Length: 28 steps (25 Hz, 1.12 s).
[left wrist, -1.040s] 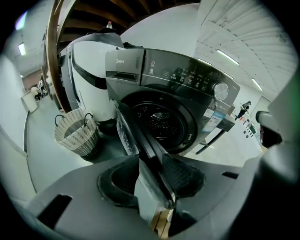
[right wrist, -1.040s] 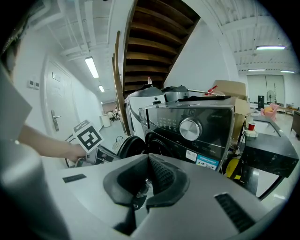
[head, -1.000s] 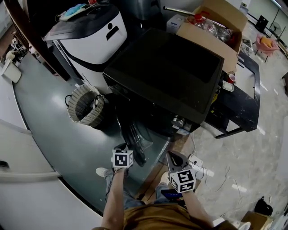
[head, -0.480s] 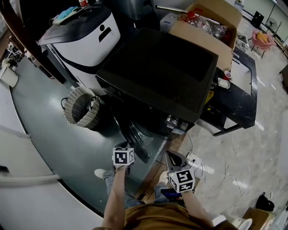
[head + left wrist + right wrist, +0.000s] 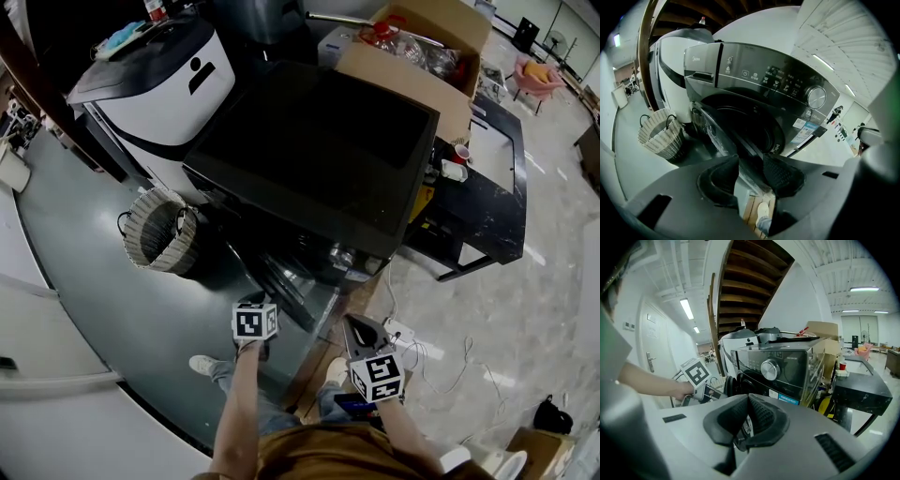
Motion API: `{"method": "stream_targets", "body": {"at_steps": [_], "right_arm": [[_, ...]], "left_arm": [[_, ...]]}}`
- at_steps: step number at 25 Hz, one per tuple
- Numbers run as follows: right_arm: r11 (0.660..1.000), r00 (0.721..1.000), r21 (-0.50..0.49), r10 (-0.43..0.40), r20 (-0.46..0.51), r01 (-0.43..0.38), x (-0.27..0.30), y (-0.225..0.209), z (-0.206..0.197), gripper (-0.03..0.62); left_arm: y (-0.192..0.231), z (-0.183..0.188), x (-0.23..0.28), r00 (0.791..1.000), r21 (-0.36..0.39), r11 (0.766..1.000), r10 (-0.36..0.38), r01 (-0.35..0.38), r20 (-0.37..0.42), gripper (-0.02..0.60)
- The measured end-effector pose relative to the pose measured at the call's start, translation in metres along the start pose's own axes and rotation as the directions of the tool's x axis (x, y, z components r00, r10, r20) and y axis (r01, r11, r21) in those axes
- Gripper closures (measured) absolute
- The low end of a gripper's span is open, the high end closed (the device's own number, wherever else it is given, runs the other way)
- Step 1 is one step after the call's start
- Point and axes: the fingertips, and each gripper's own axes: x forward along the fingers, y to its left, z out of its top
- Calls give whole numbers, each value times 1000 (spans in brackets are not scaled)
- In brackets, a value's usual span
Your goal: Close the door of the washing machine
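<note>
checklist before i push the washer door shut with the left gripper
1. Door open and within reach: ok. The washing machine door stands swung out, right ahead of the left gripper.
2. Left jaws free: ok. They stand apart, with the door's edge showing in the gap.
3. Contact with the door: cannot tell.
4. Drum opening clear: ok. Nothing is seen hanging over its rim, though the inside is dark.
5. Basket out of the swing: ok. It stands apart, on the floor to the left of the door.
6. Right gripper out of the way: ok. It is shut, empty, and held to the door's right.
</note>
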Motion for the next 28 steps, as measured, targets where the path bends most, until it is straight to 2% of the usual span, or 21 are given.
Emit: {"method": "stream_targets", "body": {"at_steps": [16, 28], "right_arm": [[999, 1000, 28, -27, -6, 27, -24, -45, -7, 582], [998, 999, 40, -47, -6, 48, -24, -66, -3, 582]], "left_arm": [[-21, 25, 21, 1000, -45, 999, -4, 5, 26, 393], [-35, 48, 37, 998, -62, 997, -33, 36, 47, 391]]}}
